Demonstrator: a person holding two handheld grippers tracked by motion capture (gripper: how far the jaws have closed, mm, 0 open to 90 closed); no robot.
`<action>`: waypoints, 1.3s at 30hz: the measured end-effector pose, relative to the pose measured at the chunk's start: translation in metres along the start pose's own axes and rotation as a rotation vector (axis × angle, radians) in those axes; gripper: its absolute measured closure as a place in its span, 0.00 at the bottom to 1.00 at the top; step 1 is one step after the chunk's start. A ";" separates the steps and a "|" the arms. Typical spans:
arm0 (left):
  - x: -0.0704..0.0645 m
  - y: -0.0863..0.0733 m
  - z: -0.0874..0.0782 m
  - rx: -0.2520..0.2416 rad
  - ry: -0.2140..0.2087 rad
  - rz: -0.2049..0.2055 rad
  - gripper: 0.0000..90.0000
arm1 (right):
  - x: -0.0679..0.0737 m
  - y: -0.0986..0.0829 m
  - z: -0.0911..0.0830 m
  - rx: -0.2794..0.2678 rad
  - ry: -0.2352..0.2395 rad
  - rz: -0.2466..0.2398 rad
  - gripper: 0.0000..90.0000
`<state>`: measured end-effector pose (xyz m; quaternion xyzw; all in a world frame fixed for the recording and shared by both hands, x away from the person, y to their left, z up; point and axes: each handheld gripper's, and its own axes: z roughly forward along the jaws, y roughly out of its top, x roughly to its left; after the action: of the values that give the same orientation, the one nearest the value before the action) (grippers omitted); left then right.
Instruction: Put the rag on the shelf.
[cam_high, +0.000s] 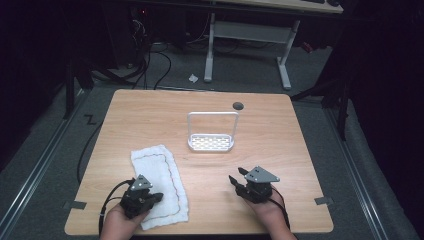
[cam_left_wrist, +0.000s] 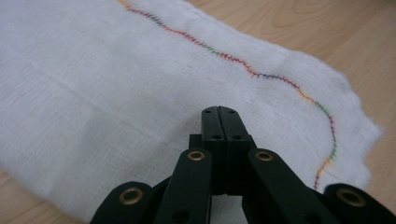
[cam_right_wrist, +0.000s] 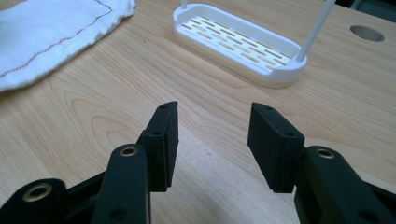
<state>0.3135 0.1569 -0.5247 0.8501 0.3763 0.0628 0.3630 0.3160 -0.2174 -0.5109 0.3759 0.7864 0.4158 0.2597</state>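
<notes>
So I'm at a light wood tabletop in a pretty dark room, grey carpet all around, and a white-legged desk standing on the far side with cables on the floor to its left. There's a small round hole near the far edge of the tabletop. Biggest thing on it is the white cloth with a coloured stitched border, lying flat at the near left; its long axis runs near to far, tilted a bit so the far end leans left. Nothing sits on it apart from my left hand-held gripper, which is over the near end of the cloth with its jaws clenched together, tips pointing across the fabric; can't tell if any cloth is pinched. In the middle, farther off, is a white slotted tray with a tall hoop handle, well apart from the cloth. My right hand-held gripper is at the near right over bare wood, jaws released and spread wide, aimed toward the tray.
</notes>
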 end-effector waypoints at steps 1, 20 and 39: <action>-0.004 0.002 0.003 -0.002 -0.014 0.008 1.00 | 0.000 0.000 0.000 0.000 0.002 0.002 0.59; -0.012 0.011 0.001 -0.185 -0.008 -0.022 0.82 | 0.017 0.004 0.013 0.018 0.124 0.018 0.68; 0.021 -0.002 0.003 -0.117 0.018 -0.128 0.89 | 0.079 0.026 0.065 0.202 0.291 -0.093 1.00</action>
<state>0.3277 0.1704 -0.5319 0.8012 0.4287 0.0691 0.4117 0.3267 -0.1144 -0.5304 0.2990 0.8699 0.3725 0.1229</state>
